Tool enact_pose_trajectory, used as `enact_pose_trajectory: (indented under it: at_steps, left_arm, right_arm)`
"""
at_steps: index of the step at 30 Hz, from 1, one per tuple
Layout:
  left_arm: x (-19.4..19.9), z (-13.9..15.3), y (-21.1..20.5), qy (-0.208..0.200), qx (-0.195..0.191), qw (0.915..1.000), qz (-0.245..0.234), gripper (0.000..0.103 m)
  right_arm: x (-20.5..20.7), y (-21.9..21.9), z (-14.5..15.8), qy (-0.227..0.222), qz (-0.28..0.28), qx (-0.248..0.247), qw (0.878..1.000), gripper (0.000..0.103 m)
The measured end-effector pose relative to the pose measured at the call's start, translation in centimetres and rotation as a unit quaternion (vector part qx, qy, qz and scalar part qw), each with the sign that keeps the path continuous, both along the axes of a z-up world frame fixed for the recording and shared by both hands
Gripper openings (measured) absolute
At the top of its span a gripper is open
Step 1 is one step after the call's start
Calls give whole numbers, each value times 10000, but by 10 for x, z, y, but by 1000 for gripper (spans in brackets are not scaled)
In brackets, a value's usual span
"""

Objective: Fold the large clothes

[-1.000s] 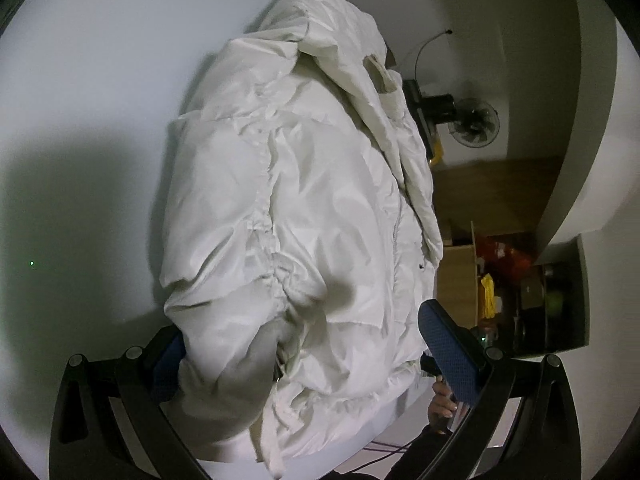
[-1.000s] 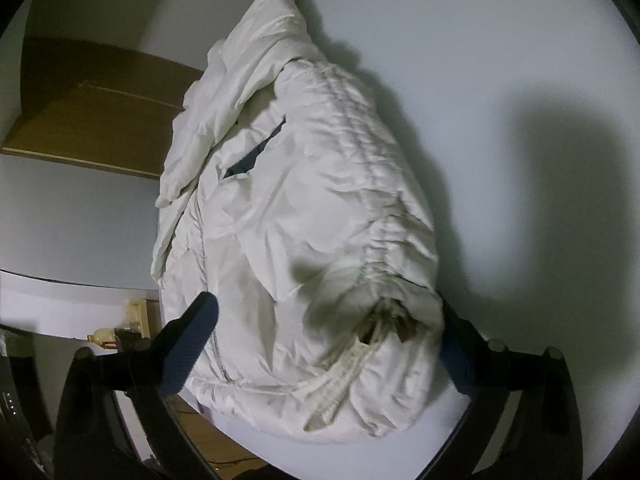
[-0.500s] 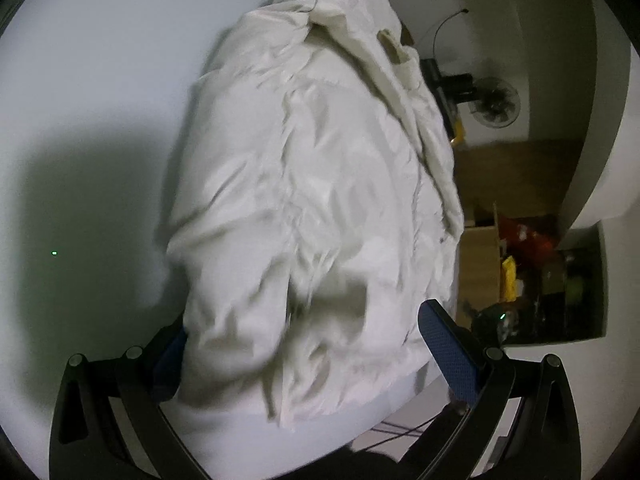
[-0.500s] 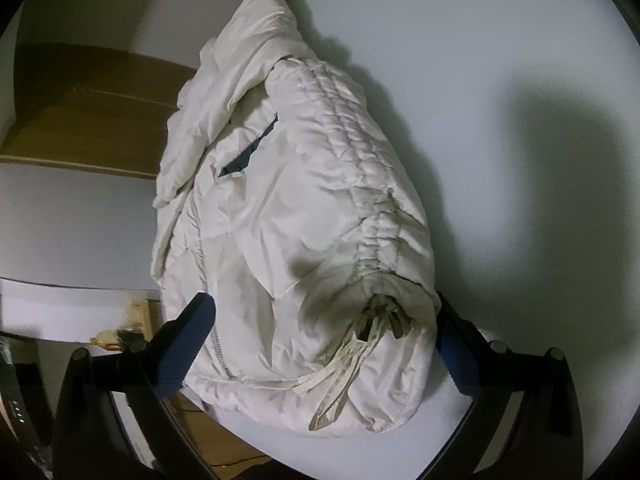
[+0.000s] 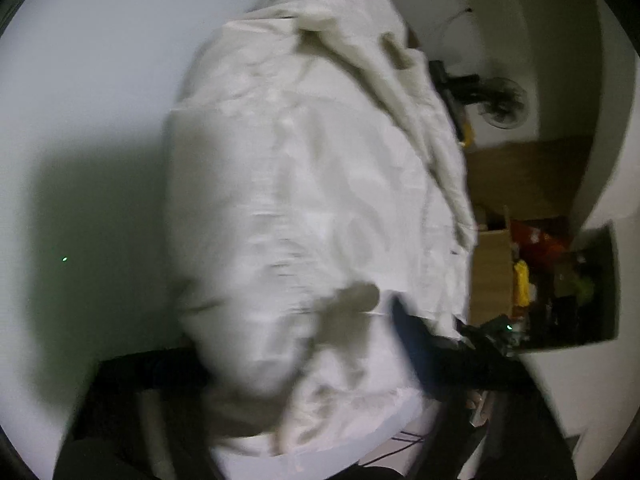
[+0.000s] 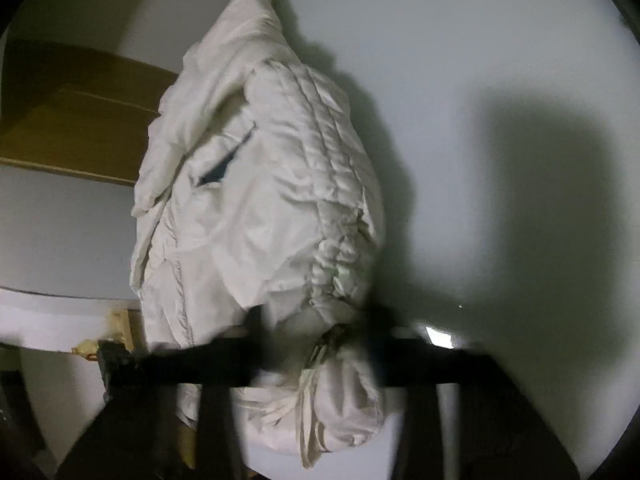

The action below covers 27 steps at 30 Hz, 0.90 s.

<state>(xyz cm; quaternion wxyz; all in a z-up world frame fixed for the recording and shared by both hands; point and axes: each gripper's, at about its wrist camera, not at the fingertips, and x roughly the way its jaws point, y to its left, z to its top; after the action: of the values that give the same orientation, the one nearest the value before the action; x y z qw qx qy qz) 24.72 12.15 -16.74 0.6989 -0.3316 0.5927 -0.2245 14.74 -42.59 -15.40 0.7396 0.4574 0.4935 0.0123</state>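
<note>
White puffy jacket (image 5: 312, 208) lies bunched on the table (image 5: 100, 80); blur hides both claws' grip state.

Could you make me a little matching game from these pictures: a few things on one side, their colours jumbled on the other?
Things:
1. puffy jacket
2. table
3. standing fan
4. cardboard box

Colours:
A. brown
B. black
C. cream white
D. pale grey-white

Pairs: 1-C, 2-D, 3-B, 4-A
</note>
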Motion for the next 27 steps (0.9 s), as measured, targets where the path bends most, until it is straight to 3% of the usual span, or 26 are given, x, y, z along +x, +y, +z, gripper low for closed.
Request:
enact_pose_trajectory:
  at_steps: [1, 6, 18, 20, 22, 23, 24, 25, 27]
  left_arm:
    - [0, -4, 2, 51, 66, 10000, 26, 28]
    - [-2, -11, 7, 98, -112, 9999, 44, 20]
    - [-43, -1, 31, 86, 78, 9997, -203, 18]
    - [-47, 0, 37, 91, -5, 9999, -140, 23]
    - [-44, -5, 42, 209, -179, 9996, -34, 25]
    - [-41, -8, 47, 299, -214, 9993, -7, 30]
    - [-40, -11, 50, 378, -285, 9989, 41, 34]
    - [-37, -13, 51, 395, -454, 9982, 70, 37]
    - [-31, -11, 48, 353, -603, 9976, 4, 54]
  right_arm:
    - [-1, 2, 1, -59, 11, -123, 9999, 21]
    - [-9, 7, 3, -177, -50, -348, 9992, 16]
    - [-59, 20, 25, -68, 492, -185, 9986, 13]
    - [-64, 17, 27, -17, 444, -305, 9985, 21]
    - [-63, 6, 26, -37, 185, -272, 9995, 40]
    - [-63, -4, 28, -139, -75, -234, 9996, 68]
    - [-64, -10, 30, -158, -270, -293, 9991, 84]
    - [-62, -16, 33, -204, -394, -392, 9982, 85]
    - [-54, -21, 33, -161, -374, -434, 9982, 84]
